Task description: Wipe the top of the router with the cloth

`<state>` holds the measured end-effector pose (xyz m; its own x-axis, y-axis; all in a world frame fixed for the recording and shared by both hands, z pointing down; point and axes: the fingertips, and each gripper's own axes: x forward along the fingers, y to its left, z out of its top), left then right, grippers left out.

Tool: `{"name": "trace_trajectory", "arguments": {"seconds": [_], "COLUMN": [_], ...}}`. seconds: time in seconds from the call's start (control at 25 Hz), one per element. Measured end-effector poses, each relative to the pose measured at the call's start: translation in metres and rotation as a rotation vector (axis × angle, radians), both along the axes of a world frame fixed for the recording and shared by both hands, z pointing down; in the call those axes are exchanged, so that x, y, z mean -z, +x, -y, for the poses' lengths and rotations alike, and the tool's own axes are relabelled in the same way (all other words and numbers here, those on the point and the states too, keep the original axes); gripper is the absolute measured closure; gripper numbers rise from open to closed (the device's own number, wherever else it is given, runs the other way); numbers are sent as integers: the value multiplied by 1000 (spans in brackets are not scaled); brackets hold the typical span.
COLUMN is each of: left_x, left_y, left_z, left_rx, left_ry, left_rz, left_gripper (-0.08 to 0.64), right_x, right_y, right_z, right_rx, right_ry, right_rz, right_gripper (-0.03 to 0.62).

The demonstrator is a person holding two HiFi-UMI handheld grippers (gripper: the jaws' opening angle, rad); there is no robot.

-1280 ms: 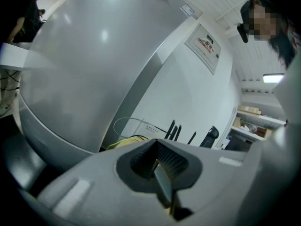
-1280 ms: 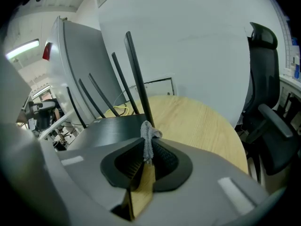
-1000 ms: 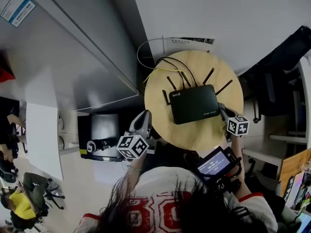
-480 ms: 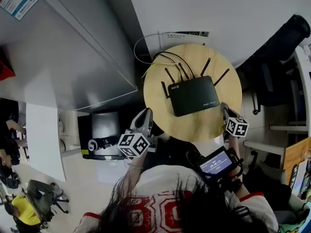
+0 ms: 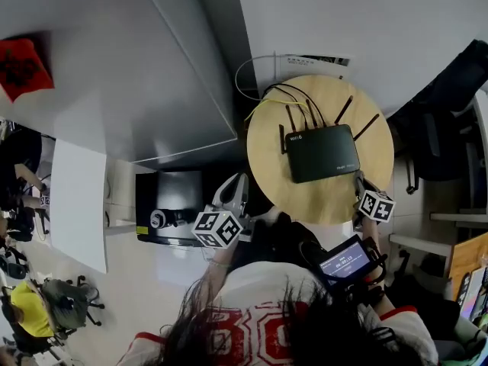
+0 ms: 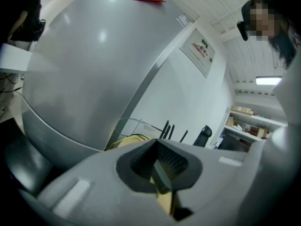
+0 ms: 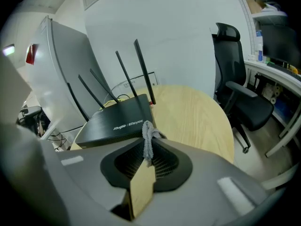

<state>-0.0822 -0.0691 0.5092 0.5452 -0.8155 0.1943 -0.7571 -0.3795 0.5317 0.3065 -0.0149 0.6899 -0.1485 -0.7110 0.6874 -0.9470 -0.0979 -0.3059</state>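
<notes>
- Router (image 5: 321,153) lies flat on our round wooden surface (image 5: 305,200)
- Our right hand-held gripper (image 7: 146,161) pinches the grey cloth (image 7: 147,136), just beside the router
- Our left hand-held gripper (image 6: 159,173), pressed together and empty, hangs well apart from the router

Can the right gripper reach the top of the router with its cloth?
Probably yes. The right gripper, shut on the grey cloth, sits just in front of the router, and only the wooden table lies between them. Nothing blocks the router's flat top.
</notes>
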Motion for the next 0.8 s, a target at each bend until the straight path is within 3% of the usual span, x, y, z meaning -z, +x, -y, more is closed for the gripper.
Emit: {"name": "trace_trajectory", "arguments": {"seconds": [0.8], "left_x": [4], "left_y": [-43], "left_z": [-8], "left_rx": [6], "left_ry": [15], "left_rz": [-26], "left_gripper": [560], "right_x": [10], "right_y": [-136], "right_z": [-4], "right_rx": [233], "right_ry": [-9], "right_rz": [47], "right_gripper": [551]}}
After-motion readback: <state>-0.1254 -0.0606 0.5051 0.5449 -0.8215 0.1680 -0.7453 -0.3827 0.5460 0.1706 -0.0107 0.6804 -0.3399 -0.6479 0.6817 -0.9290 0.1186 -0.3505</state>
